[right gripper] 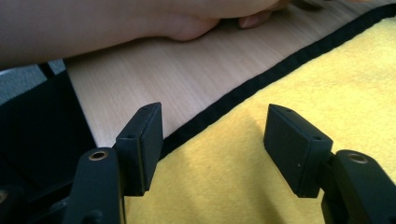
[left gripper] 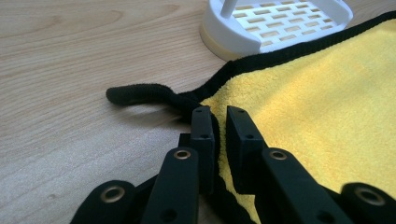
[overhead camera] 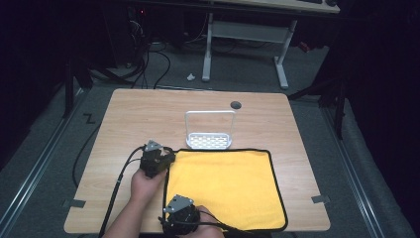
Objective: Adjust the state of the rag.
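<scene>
High view: one yellow towel [overhead camera: 225,188] with black edging lies flat on the table [overhead camera: 129,119], with one white rack [overhead camera: 209,130] just beyond its far edge; no writing can be read. The left gripper [left gripper: 219,116] is nearly closed, pinching the towel's far-left corner beside the black hanging loop [left gripper: 140,94]. The right gripper [right gripper: 212,135] stands wide open over the towel's near-left edge, gripping nothing, with the black edging between its jaws.

towel [overhead camera: 225,186] on table [overhead camera: 133,114] | rack [overhead camera: 209,131] behind towel (touching)
</scene>
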### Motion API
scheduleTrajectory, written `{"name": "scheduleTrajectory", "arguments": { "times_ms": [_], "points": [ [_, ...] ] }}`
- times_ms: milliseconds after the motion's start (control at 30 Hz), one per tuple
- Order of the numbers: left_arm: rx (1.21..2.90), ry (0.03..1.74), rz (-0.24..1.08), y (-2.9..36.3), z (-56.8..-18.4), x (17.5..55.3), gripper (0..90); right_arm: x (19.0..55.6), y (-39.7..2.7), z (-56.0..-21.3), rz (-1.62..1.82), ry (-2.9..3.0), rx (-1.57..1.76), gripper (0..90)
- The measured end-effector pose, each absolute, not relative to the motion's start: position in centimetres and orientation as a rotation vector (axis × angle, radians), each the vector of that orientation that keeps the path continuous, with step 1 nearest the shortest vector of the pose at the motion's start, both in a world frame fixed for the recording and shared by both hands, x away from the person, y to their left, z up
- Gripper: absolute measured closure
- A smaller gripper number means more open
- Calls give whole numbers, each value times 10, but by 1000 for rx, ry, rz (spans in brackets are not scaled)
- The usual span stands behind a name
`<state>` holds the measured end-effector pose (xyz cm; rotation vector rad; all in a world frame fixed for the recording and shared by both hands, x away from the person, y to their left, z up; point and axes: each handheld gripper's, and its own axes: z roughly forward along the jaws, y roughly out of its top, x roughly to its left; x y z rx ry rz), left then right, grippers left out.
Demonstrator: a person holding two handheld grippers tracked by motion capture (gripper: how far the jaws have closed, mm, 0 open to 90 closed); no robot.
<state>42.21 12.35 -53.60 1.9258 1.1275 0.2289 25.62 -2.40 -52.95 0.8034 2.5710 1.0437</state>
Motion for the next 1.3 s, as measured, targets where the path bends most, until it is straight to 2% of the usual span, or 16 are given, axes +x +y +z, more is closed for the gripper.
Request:
{"name": "scheduleTrajectory", "arguments": {
  "times_ms": [167,367,500,733,967,1133,1300],
  "points": [
    [1927,1129,229,123,-536,422,816,258,-25,-530,1039,2535,815,506],
    [1927,1130,226,124,-536,422,816,262,-30,-527,1009,2507,815,713],
    [1923,1132,225,124,-536,422,816,263,-37,-522,1032,2476,811,794],
    [1909,1135,222,126,-536,422,817,258,-45,-510,1072,2414,782,806],
    [1858,1167,152,133,-534,423,842,259,-48,-499,1122,2379,773,806],
    [1748,1223,114,143,-533,419,847,260,-39,-492,1143,2377,751,805],
    [1675,1270,119,169,-529,411,849,257,-18,-486,1174,2375,702,804]
  ]
}}
